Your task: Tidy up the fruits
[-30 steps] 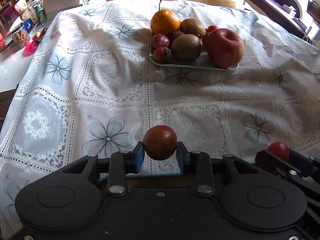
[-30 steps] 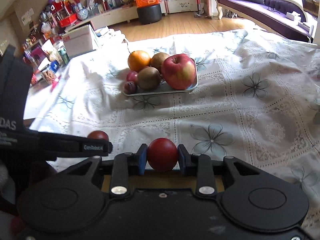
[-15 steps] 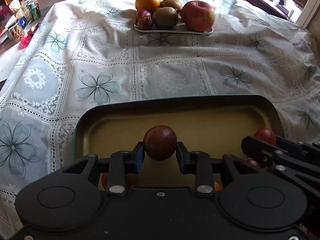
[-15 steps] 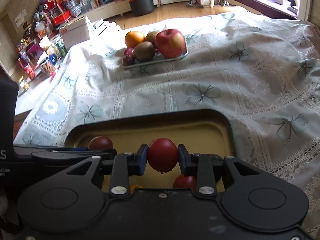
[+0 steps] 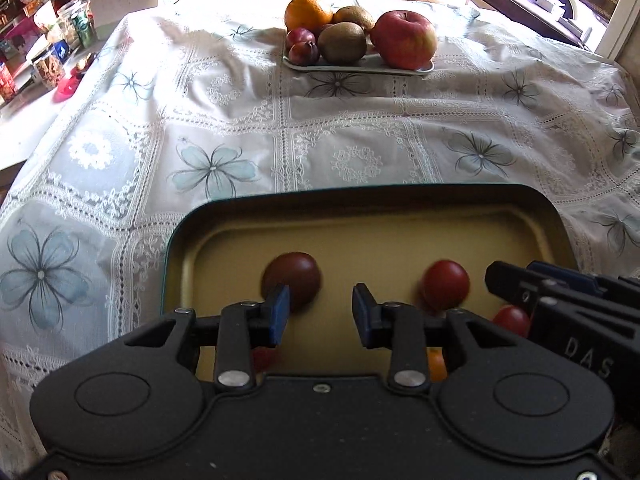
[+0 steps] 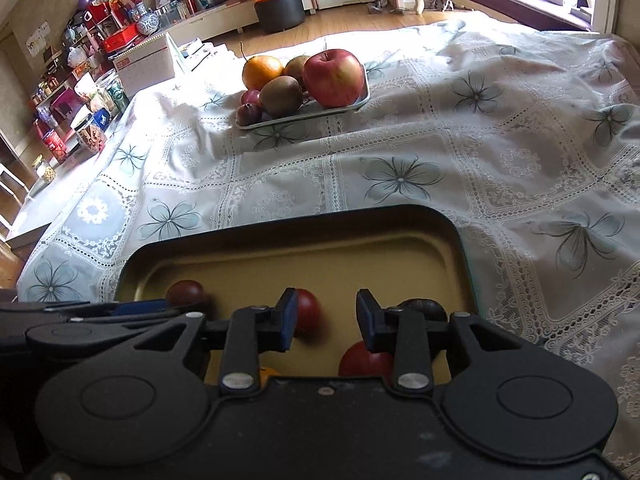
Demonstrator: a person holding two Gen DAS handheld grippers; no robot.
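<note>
tray (image 5: 560,236) near; two fruits (image 5: 291,280) inside; plate (image 5: 360,67) behind

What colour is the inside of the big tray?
Mustard yellow, with a dark rim, seen best in the left wrist view: tray.

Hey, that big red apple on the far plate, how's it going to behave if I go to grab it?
The big red apple looks round and smooth, so it may slip or roll. It dwarfs the kiwi beside it, so it is probably heavy and wide for the right tongs. It sits at the edge of the pale plate, so a nudge might tip it off.
</note>
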